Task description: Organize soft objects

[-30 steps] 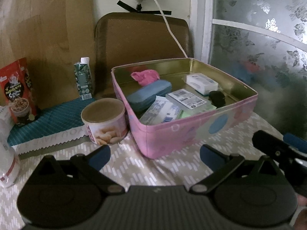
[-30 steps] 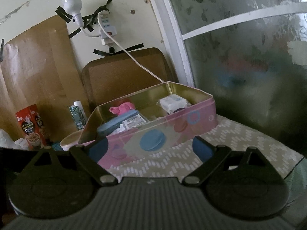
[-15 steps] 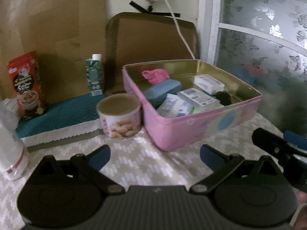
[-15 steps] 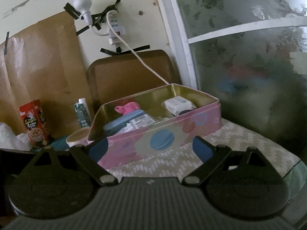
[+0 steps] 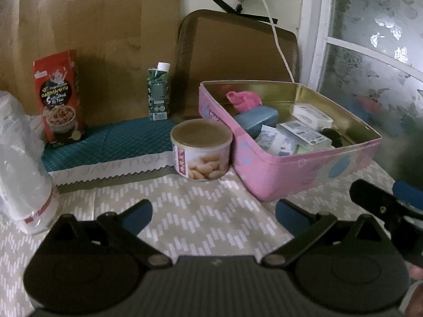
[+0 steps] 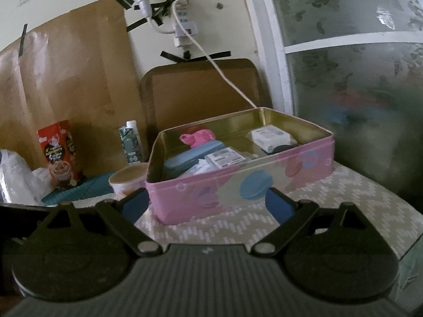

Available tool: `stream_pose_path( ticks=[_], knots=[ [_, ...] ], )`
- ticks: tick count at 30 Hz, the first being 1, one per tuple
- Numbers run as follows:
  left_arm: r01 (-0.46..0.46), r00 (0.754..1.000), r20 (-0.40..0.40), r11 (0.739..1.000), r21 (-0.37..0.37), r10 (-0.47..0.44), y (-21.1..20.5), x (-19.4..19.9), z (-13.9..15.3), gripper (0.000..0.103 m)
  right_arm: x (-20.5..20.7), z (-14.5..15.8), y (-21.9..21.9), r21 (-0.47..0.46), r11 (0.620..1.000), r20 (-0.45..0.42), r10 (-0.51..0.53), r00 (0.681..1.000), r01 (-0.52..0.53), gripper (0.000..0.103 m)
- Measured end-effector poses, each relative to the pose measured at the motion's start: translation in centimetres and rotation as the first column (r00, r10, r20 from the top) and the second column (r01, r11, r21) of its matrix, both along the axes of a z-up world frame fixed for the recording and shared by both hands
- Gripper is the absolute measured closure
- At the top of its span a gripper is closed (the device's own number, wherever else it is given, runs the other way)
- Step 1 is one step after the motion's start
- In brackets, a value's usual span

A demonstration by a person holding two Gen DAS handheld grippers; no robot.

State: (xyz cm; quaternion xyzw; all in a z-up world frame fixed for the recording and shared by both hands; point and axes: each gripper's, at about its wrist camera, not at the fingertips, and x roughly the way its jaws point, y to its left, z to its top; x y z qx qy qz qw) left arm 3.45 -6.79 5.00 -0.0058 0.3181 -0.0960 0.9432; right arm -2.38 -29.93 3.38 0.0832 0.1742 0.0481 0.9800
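A pink tin box (image 5: 304, 169) (image 6: 238, 182) stands open on the patterned tablecloth. Inside lie a crumpled pink soft item (image 5: 244, 99) (image 6: 197, 136), a blue case (image 5: 256, 119) (image 6: 190, 157), white packets (image 5: 304, 132) and a small white box (image 6: 269, 136). My left gripper (image 5: 212, 215) hovers open over the cloth, short of the tin and left of its near corner. My right gripper (image 6: 207, 204) is open too, facing the tin's long side with nothing between its fingers. The right gripper's black finger (image 5: 380, 206) shows at the right edge of the left wrist view.
A round snack can (image 5: 201, 150) stands against the tin's left side. Behind it are a green carton (image 5: 158, 92), a red cereal box (image 5: 59, 97) on a teal mat (image 5: 111, 142), and a clear plastic container (image 5: 21, 163) at far left. A brown tray (image 6: 201, 92) leans on the wall.
Both grippers have drawn back and shifted left from the tin; it looks smaller and further right in the left wrist view. Both stay open and nothing in the tin has moved.
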Motion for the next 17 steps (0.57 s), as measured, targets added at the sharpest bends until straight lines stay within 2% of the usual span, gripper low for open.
stream_pose_path(
  ticks=[17],
  knots=[
    [0.01, 1.0, 0.012, 1.0, -0.023, -0.009, 0.68, -0.28, -0.02, 0.0, 0.07, -0.06, 1.06, -0.024, 1.0, -0.011, 0.0, 1.0, 0.0, 0.006]
  ],
)
